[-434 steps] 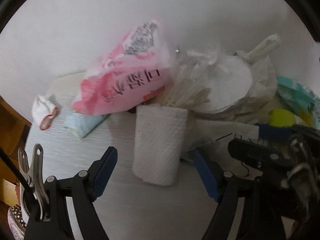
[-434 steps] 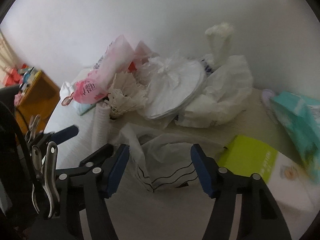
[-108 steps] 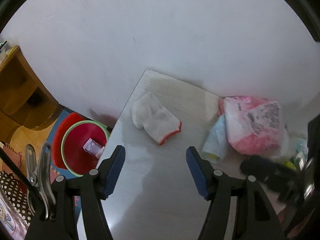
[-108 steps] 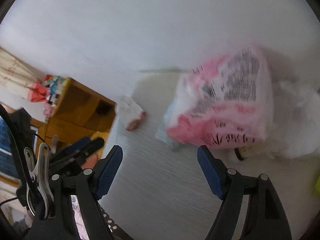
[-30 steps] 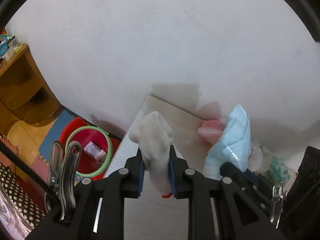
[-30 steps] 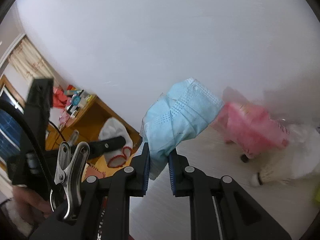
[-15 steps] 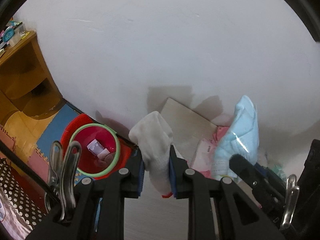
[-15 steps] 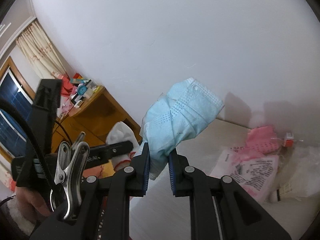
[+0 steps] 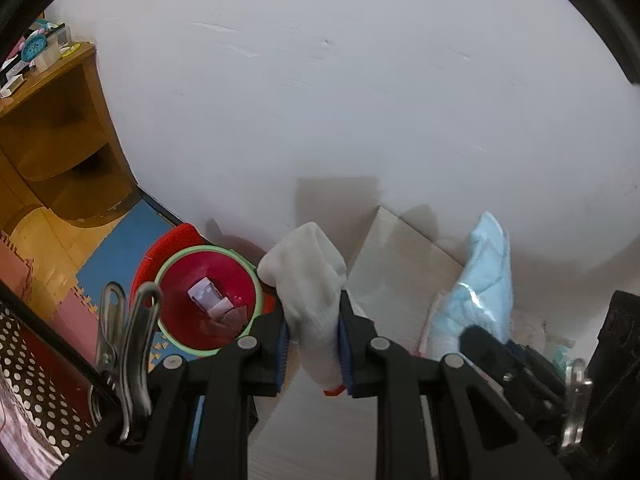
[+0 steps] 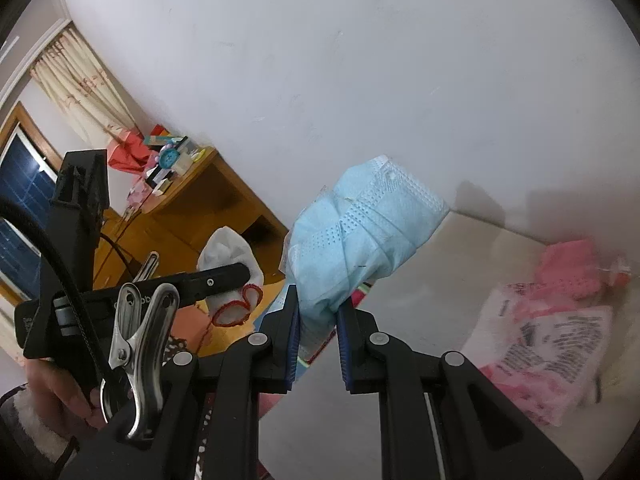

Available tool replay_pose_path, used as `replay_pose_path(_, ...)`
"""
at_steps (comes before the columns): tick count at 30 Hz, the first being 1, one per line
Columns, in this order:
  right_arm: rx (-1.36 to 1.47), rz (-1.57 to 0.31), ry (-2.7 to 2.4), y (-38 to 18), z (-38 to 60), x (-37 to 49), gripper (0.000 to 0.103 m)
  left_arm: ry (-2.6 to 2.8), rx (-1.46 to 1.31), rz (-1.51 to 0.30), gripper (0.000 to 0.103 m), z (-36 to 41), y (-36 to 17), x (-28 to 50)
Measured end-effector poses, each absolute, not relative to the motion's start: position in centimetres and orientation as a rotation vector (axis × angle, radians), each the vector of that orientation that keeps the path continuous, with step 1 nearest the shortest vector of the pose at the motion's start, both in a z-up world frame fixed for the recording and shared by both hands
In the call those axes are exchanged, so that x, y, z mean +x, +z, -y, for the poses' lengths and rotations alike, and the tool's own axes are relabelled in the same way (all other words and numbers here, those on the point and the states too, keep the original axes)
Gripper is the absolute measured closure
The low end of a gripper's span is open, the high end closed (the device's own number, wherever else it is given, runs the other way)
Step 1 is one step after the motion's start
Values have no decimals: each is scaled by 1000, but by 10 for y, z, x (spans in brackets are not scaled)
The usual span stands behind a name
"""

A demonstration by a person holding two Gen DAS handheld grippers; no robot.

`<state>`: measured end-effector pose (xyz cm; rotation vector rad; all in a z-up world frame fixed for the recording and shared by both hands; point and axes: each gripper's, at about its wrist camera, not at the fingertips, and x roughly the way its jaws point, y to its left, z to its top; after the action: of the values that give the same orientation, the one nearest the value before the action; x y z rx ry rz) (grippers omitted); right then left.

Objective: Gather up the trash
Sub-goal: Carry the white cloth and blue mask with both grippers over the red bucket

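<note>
Both grippers were clamped on trash above the table's edge. Pinched between the blue pads of the left gripper was a white glove with a red-trimmed cuff, its body bulging up and forward past the fingertips while the cuff hung below them. Clamped in the right gripper was a pale blue pack of face masks, gripped at its lower end and leaning up and to the right of the jaws.

From the left wrist, the white wall filled most of the view, with the pale table running away beneath the glove. On the floor left of the table stood a red bin with a green rim, a few scraps lying inside; the glove sat just to the right of its rim in the picture. A wooden shelf unit stood farther left.

From the right wrist, a pink printed bag lay on the tabletop to the right, somewhat blurred. A hand gripped the left tool at lower left.
</note>
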<state>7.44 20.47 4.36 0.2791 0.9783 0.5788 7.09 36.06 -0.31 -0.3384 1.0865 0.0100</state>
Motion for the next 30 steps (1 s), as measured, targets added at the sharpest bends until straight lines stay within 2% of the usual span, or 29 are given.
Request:
replay_pose_path(6,353,-964,626,39,-196,77,86,27,-388,-1080,82,-377,-14,73)
replay_pose_path(14,374,-1053,620,19,-213,93,86,91,-453,-1115,82,-412,-38,69)
replay_pose_path(21,266,-1158,664,0,-277,116,86,156,-545,-1144,82,-461,-69,70)
replay_pose_path(30,203,-1335,645,-50,-357,145,86,202,-658,-1178,82,-516,-109,83)
